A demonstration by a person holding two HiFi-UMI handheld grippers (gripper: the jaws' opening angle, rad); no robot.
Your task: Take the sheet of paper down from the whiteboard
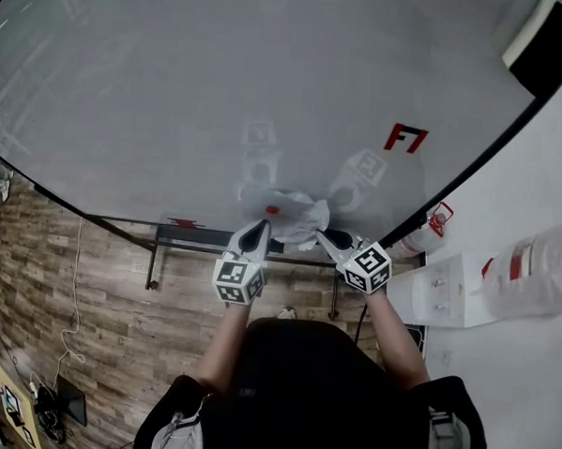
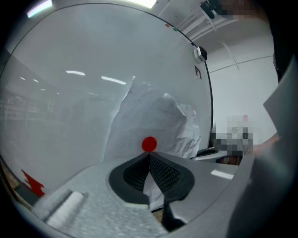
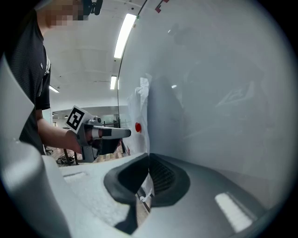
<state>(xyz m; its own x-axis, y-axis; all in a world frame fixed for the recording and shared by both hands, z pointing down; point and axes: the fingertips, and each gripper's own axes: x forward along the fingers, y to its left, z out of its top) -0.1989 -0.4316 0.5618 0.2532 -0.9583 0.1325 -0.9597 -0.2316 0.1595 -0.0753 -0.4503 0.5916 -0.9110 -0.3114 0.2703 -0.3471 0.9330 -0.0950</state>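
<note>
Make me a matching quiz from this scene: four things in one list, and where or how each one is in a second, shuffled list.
Things:
1. sheet of paper
2. round magnet
3. letter mark
4. left hand-held gripper

Descriptions:
A. red, on the bare whiteboard, up and right of the sheet
B. shut on the sheet's lower edge
C. white and crumpled, against the board
D. on the sheet's left part

Pairs: 1-C, 2-D, 3-A, 4-B
</note>
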